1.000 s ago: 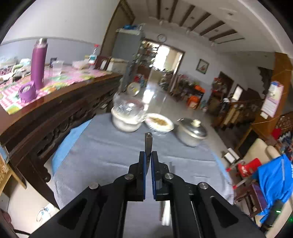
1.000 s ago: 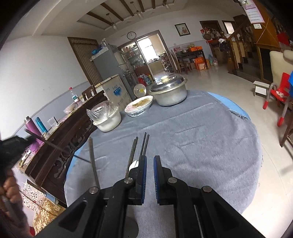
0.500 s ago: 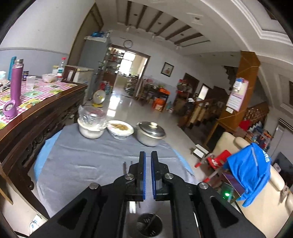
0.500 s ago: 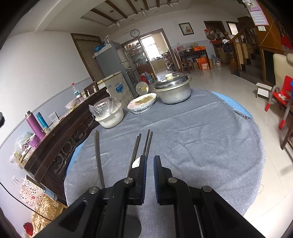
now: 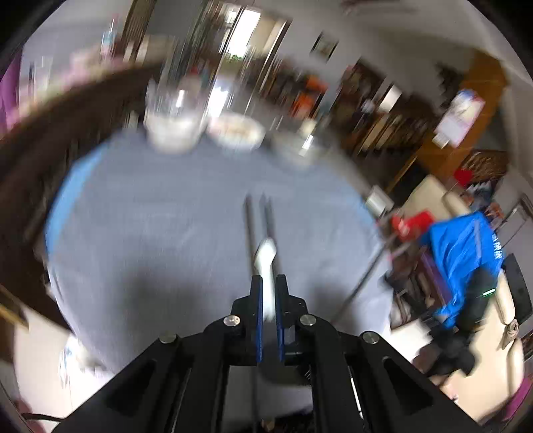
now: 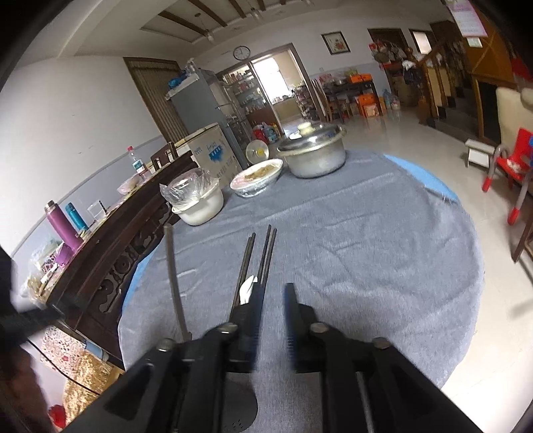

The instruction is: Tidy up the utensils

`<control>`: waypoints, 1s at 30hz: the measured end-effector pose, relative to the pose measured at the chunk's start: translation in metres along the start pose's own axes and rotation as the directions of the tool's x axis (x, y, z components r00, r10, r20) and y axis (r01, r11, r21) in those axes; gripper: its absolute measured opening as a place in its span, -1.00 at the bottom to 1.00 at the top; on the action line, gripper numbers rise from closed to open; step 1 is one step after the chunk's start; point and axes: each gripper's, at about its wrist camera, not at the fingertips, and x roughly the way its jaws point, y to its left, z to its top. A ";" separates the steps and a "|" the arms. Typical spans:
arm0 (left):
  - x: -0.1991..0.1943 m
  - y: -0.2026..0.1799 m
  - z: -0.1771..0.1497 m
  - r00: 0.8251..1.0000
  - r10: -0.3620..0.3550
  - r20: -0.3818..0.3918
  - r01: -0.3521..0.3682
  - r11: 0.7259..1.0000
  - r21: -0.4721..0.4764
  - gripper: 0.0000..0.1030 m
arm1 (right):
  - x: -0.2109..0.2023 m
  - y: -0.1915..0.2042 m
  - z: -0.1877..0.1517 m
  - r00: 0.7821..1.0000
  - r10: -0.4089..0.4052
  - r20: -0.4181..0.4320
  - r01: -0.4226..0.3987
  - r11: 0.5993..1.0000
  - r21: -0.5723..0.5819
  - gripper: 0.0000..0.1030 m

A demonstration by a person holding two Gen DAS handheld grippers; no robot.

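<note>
**Legible markings in the room**

Little can be read. In the right wrist view, a white chest freezer [image 6: 213, 151] beyond the far left edge of the round table carries a blue printed emblem with lines of characters on its front; the characters are too small to make out. A round wall clock [image 6: 242, 52] hangs above the far doorway; its face shows hands, but no numerals can be distinguished. A pink-and-white calendar or poster [image 6: 466, 16] hangs on the wooden wall at far right; its print is unreadable. In the blurred left wrist view, a blue garment [image 5: 466, 259] at right bears white lettering along one edge, likewise illegible.
</note>
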 end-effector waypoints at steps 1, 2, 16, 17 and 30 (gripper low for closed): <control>0.014 0.007 -0.003 0.999 -0.014 -0.046 0.013 1.000 -0.017 -0.89 | 0.001 -0.002 -0.001 1.000 0.003 -0.005 -0.003 1.000 0.009 -0.36; 0.033 0.016 -0.005 0.994 -0.026 -0.103 0.021 0.999 -0.049 -0.89 | 0.002 -0.003 -0.001 1.000 0.008 -0.009 -0.008 1.000 0.017 -0.28; 0.140 0.044 -0.010 0.924 -0.190 -0.332 0.134 0.974 -0.183 -0.73 | 0.003 -0.007 -0.005 1.000 -0.018 -0.007 0.018 1.000 0.008 -0.28; 0.139 0.043 -0.009 0.920 -0.211 -0.331 0.153 0.969 -0.193 -0.73 | 0.004 -0.006 -0.005 1.000 -0.018 -0.008 0.018 1.000 0.006 -0.28; 0.153 0.046 -0.015 0.914 -0.198 -0.355 0.131 0.970 -0.203 -0.72 | -0.001 -0.005 -0.006 1.000 -0.019 0.005 0.019 1.000 -0.001 -0.28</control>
